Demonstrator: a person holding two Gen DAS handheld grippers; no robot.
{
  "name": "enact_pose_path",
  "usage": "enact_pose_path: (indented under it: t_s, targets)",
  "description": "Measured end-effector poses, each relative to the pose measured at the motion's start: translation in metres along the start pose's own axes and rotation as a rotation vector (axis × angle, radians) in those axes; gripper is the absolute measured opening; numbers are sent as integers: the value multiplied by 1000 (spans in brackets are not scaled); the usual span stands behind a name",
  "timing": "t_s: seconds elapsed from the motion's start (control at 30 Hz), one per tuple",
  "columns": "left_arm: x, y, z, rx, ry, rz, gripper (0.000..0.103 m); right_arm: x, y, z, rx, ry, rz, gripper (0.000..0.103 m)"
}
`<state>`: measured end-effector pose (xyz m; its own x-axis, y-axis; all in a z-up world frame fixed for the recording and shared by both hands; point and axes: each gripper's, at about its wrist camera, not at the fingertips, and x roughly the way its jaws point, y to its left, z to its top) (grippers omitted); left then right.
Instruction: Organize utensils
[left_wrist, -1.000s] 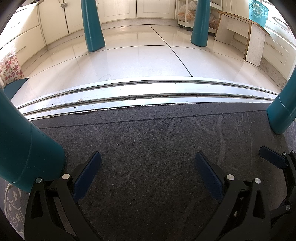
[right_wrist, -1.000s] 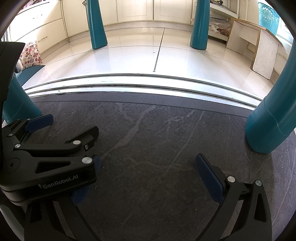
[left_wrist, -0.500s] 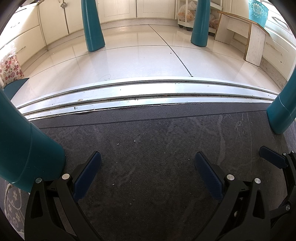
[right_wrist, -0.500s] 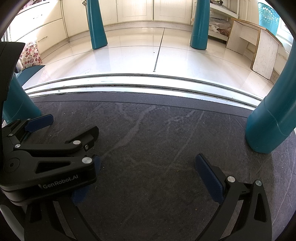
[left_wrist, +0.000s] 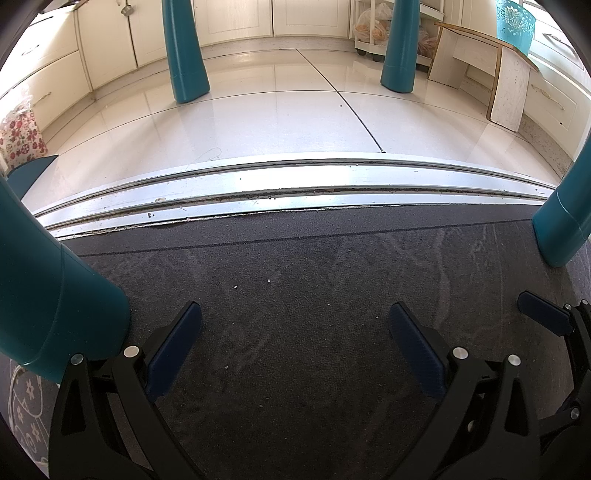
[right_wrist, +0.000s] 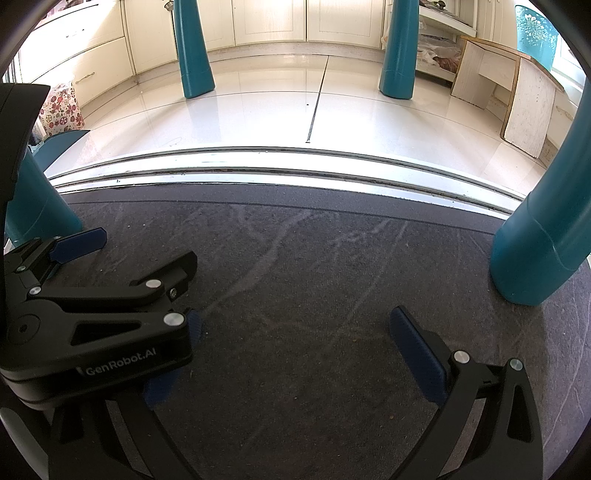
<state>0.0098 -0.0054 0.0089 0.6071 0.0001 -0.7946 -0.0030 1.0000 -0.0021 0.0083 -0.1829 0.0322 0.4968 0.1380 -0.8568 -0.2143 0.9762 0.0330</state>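
No utensils show in either view. My left gripper (left_wrist: 295, 328) is open and empty, low over a dark grey mat (left_wrist: 295, 280). My right gripper (right_wrist: 295, 328) is open and empty over the same mat (right_wrist: 314, 258). The left gripper's body (right_wrist: 92, 314) shows at the left of the right wrist view, in front of my right gripper's left finger. A blue pad of the right gripper (left_wrist: 543, 317) shows at the right edge of the left wrist view.
Teal table legs stand close by, left (left_wrist: 48, 295) and right (left_wrist: 565, 221); two more (left_wrist: 186, 55) stand farther off. A metal door track (left_wrist: 295, 184) edges the mat, with white tile floor (left_wrist: 277, 122) and cream cabinets (left_wrist: 236, 18) beyond. A wooden stool (left_wrist: 491, 74) stands at the right.
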Motion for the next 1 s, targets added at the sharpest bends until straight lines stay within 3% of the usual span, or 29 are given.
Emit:
enact_pose_path:
  t_s: [1.0]
  targets:
    - [1, 0, 1, 0, 0, 0, 97, 1, 1, 0, 0, 0, 0, 97]
